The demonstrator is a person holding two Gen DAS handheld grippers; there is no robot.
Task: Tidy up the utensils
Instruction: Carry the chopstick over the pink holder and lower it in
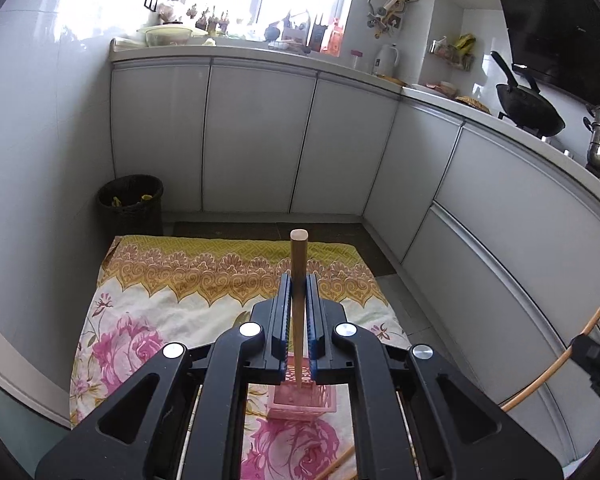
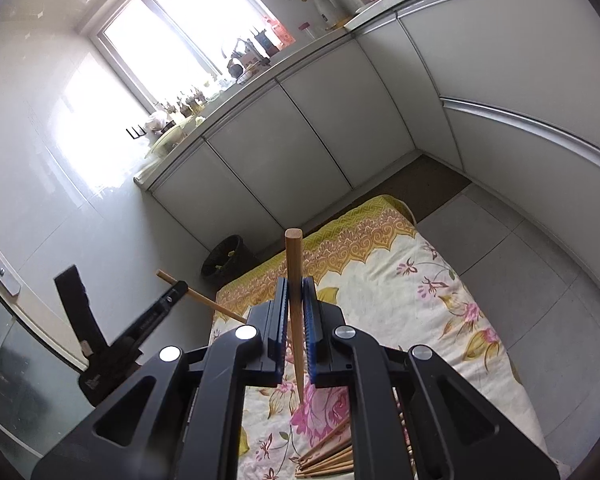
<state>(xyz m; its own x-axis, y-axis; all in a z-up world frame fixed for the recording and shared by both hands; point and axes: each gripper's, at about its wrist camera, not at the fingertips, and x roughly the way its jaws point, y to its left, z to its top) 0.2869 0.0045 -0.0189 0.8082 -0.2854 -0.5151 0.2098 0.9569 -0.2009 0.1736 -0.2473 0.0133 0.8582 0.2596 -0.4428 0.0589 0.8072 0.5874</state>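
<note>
The left gripper [image 1: 299,292] pinches a wooden chopstick [image 1: 299,264] about a third of the way down from its blunt top, the thin tip hanging over a small pink holder [image 1: 300,402] that stands on the floral cloth [image 1: 148,308]; whether the tip is already inside the holder is hard to tell from this angle. The right gripper [image 2: 296,296] likewise clamps a second chopstick [image 2: 294,264], upright and well above the cloth, its point in the air. These sticks look light, stiff and smooth, so a grip near the thick end should keep them from pivoting or sliding between the pads. A loose pile of chopsticks [image 2: 328,460] lies on the cloth below the right gripper, and another stick [image 1: 340,464] rests just beside the holder. Beyond the cloth a dark wicker bin [image 1: 131,204] stands against the white cabinets [image 1: 260,136], well apart. Only the two grippers themselves might crowd each other over the narrow holder.
</note>
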